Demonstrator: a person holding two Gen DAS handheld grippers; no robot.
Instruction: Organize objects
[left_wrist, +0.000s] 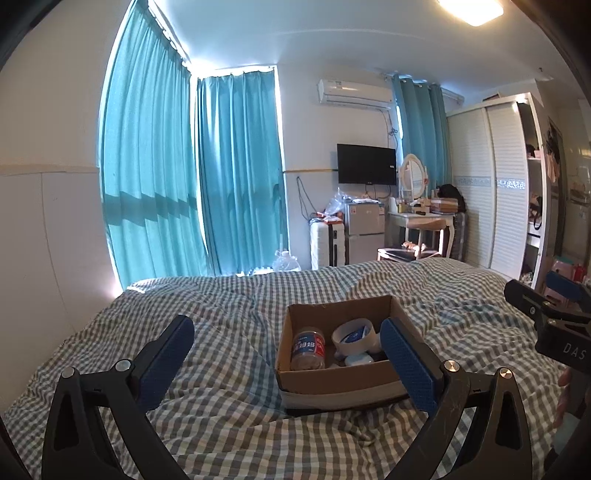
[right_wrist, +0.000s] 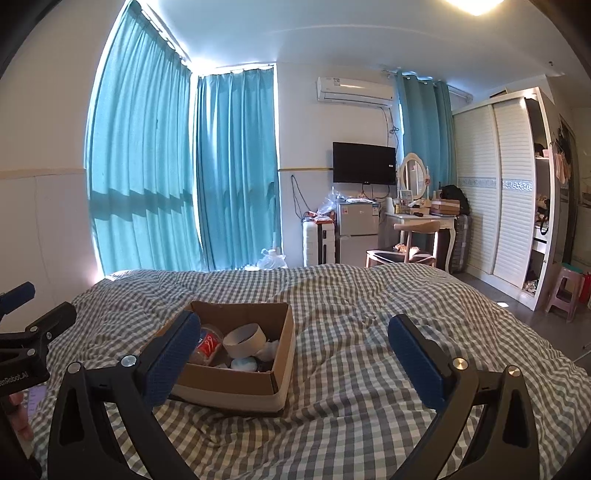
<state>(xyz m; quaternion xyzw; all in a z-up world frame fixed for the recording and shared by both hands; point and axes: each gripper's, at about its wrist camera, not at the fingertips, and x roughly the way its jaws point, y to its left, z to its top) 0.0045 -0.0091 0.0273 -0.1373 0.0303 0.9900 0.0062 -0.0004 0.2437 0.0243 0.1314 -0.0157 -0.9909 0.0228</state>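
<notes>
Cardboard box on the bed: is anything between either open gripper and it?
Nothing visible. Only bare checked bedding lies between the left gripper and the cardboard box; likewise for the right gripper. The box already holds a bottle, a tape roll and smaller items.

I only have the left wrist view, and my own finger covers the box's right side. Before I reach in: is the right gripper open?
Observer: Yes. The right gripper is open, its fingers wide apart with nothing between them.
Operator: What sits at the box's right end?
Observer: A crumpled white item, lying beside the tape roll near the right wall of the cardboard box.
Operator: Anything loose on the bed right of the box?
Observer: No. The checked bedcover there shows only fabric.
</notes>
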